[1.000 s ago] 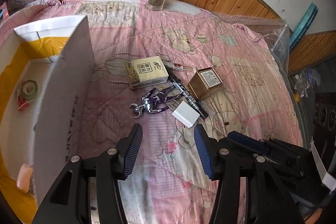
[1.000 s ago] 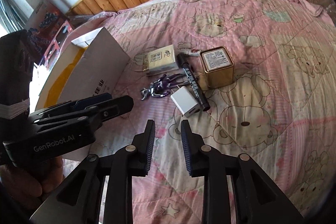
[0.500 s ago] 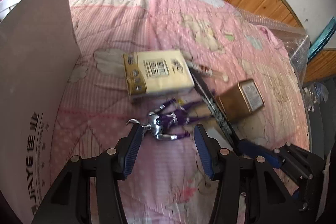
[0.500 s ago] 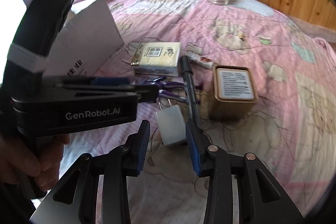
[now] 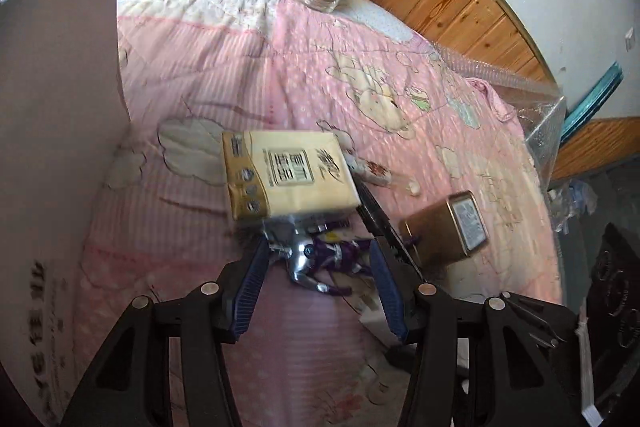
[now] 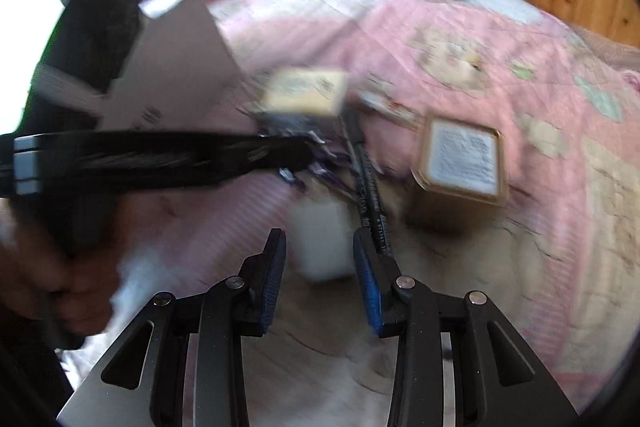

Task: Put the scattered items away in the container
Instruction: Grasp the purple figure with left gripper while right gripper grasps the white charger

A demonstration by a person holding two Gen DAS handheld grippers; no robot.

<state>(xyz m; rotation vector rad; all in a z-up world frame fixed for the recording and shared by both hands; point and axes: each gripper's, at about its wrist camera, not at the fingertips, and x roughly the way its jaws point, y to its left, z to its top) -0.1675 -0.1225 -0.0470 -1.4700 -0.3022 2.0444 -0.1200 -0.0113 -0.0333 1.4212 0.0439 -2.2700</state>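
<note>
We see the purple-and-silver toy [image 5: 320, 261] lying on the pink quilt [image 5: 224, 75] between the wide-spread fingers of the left gripper [image 5: 318, 263], just below the tissue pack [image 5: 290, 173]. Our right gripper [image 6: 319, 247], likewise open, straddles the white charger [image 6: 320, 239]; a black marker [image 6: 368, 179] lies beside it, the gold tin [image 6: 462, 161] further right. The white box [image 5: 56, 147] stands at left.

White charger [image 6: 320, 239] between hand-held gripper [image 6: 320, 267] fingers
</note>
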